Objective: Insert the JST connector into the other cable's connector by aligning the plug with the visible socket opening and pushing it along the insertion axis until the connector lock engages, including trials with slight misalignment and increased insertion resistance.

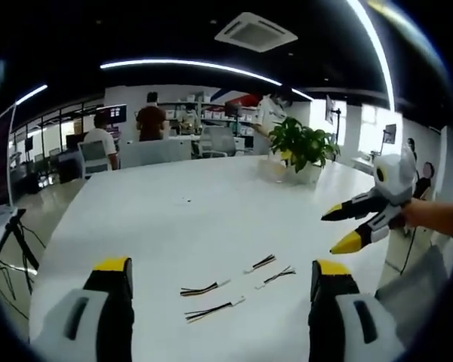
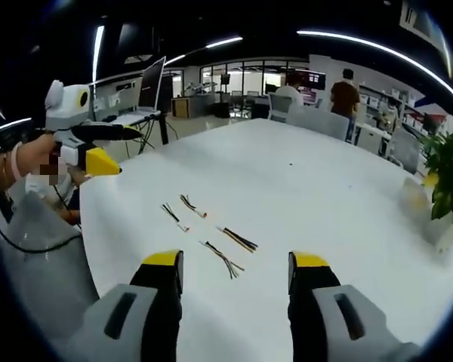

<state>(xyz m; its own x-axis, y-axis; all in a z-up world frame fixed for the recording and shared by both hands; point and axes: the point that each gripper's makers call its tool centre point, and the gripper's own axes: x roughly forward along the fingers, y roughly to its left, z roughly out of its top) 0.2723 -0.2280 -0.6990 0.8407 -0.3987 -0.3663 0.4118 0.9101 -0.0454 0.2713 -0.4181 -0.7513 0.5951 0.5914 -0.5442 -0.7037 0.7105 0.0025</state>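
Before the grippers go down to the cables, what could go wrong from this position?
1. Four short cables lie close together on the white table; the open left gripper may catch two at once or push one aside.
2. The connectors look very small from here, so which end is plug or socket cannot be told, and a wrong pairing is possible.
3. Both the left and the right gripper are open above the cables and could collide.

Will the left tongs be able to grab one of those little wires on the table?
Probably yes: the left tongs are open above the white table, and nothing lies between them and the nearest cable.
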